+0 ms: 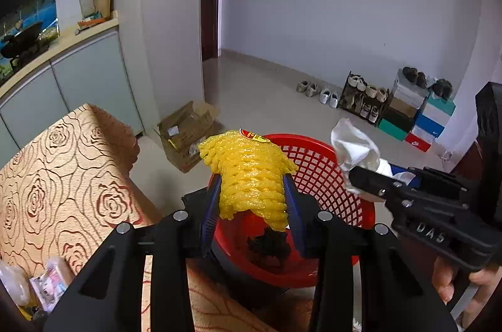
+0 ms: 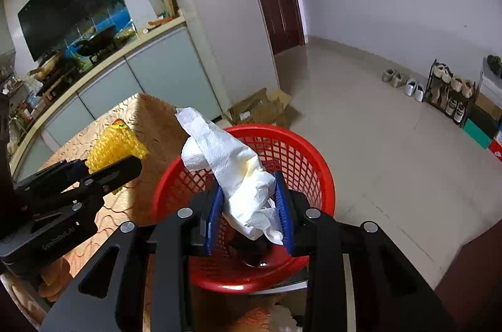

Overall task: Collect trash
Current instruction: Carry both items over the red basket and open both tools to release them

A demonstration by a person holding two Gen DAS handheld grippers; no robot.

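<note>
Hovering over the red basket (image 2: 313, 162) beside the table (image 1: 62, 162), the left gripper (image 1: 254, 206) pinched a yellow foam net (image 1: 248, 175) and the right gripper (image 2: 251, 213) clamped crumpled tissue (image 2: 232, 166), seemingly poised so both scraps would drop inside.

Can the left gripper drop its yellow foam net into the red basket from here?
Probably yes. The yellow foam net hangs over the red basket's open top, nothing between; the right gripper sits off to the side.
</note>
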